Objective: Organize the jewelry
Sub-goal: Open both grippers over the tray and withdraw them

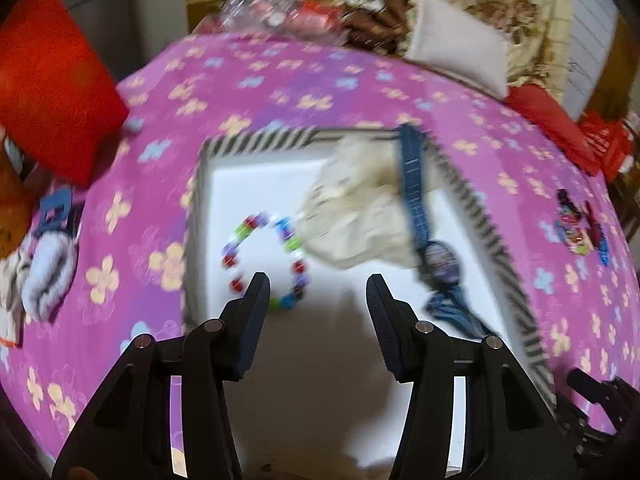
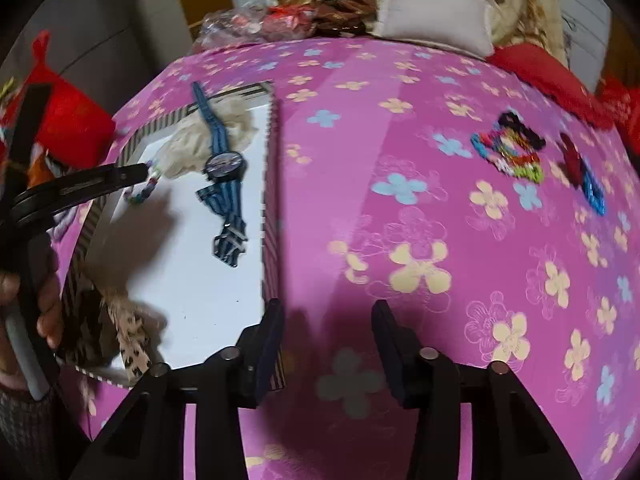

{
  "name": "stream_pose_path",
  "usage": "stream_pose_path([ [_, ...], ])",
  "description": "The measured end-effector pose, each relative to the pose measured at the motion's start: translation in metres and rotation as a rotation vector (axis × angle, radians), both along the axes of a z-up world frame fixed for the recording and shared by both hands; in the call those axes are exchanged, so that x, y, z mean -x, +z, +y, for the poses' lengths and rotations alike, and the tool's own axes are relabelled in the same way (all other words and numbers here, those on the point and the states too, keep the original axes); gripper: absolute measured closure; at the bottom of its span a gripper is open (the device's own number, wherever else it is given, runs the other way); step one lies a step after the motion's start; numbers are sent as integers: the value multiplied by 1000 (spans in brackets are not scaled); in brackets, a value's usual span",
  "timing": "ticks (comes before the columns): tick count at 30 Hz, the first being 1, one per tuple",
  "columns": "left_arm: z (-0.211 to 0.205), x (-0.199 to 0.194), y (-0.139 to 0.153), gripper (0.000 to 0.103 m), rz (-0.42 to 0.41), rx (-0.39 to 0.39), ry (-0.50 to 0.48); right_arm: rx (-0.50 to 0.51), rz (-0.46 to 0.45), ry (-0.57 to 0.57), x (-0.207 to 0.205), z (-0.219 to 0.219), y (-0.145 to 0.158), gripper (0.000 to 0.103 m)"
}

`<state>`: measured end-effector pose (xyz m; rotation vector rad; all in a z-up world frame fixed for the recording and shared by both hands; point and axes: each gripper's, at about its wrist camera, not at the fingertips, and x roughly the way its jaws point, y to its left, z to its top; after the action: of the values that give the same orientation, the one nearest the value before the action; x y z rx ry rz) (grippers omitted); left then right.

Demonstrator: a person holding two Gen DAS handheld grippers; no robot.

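Your left tool (image 1: 318,292) gaping wide, empty, hovering over bead bracelet (image 1: 266,262) in box (image 1: 256,142); right tool (image 2: 328,320) wide, empty over bedspread (image 2: 400,120). Risk: bracelet snagging cloth (image 1: 352,208), beads slipping.

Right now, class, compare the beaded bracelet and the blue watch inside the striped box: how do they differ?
The beaded bracelet is a closed ring of multicoloured beads; the blue watch is one striped strap with a round dial, lying stretched out. The bracelet lies wholly on the white floor of the striped box; the watch's far end drapes over cream fabric and the box rim. Both are inside the box, ungripped.

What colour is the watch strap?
Blue with stripes; the watch shows best in the right wrist view.
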<state>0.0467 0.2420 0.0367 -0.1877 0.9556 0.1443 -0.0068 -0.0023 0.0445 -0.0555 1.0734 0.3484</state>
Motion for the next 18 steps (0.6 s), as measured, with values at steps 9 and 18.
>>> stream_pose_path([
  [9, 46, -7, -11, 54, 30, 45, 67, -42, 77, 98, 20, 31, -7, 66],
  [18, 64, -8, 0, 54, 24, 183, 69, -13, 16, 142, 37, 48, -4, 66],
])
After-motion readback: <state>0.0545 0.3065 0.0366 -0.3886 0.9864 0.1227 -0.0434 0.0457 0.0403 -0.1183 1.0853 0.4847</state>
